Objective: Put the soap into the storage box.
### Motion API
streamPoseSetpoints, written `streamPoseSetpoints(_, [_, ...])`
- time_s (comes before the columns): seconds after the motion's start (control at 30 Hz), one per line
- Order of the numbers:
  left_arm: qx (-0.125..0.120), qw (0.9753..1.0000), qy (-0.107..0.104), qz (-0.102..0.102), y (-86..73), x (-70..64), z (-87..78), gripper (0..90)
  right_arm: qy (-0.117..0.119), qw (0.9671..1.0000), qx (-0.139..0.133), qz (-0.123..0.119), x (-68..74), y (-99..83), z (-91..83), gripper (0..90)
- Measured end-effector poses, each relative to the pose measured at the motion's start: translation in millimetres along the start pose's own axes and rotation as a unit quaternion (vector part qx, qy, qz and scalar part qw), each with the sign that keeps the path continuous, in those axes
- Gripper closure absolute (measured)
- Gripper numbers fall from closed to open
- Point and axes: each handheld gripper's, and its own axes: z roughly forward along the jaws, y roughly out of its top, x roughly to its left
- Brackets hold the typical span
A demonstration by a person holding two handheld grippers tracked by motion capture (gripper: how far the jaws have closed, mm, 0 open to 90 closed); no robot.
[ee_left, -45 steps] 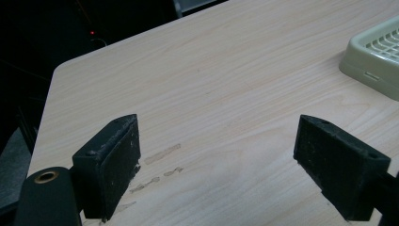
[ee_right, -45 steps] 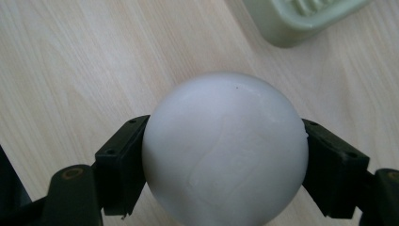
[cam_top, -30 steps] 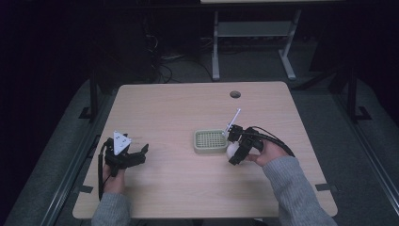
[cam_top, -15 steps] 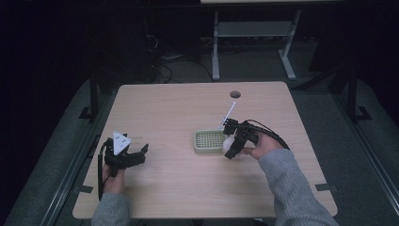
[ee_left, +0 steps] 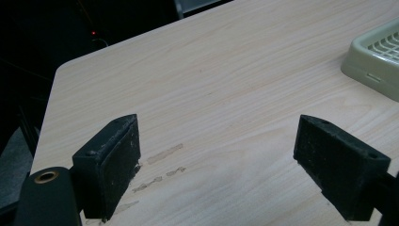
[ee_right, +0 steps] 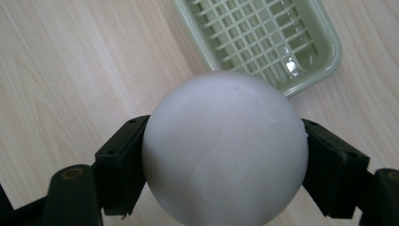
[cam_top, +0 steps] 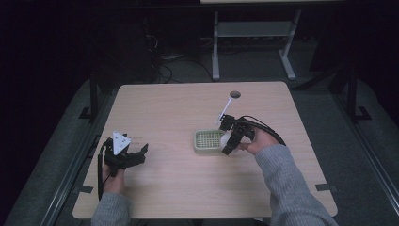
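One white ball is pinched firmly in your right tongs, held right at the near edge of the green slotted tray — so the grab is done, and the drop into the tray is what's left, I'd say. Your left tongs rest spread wide on the counter, well apart. Compared with a second back, your right hand has swung forward and turned toward the tray

Light wooden table with a pale green slotted tray on it.
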Motion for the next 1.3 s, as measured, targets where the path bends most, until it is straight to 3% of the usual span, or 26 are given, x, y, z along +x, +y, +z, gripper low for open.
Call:
streamPoseSetpoints(0.37, [0.001,1.0000,0.000,0.000,0.1,-0.3,0.1,14.8,0.008,0.9999,0.006,0.007,-6.2,4.0,6.0,23.2])
streamPoseSetpoints(1.13, [-0.002,1.0000,0.001,-0.001,0.1,0.3,-0.2,14.8,-0.001,0.9999,0.014,-0.007,-10.6,30.1,1.2,23.2])
streamPoseSetpoints(1.3, [-0.002,1.0000,0.002,-0.002,0.1,0.5,-0.3,14.8,0.007,0.9999,0.010,-0.006,-13.2,32.8,1.9,23.2])
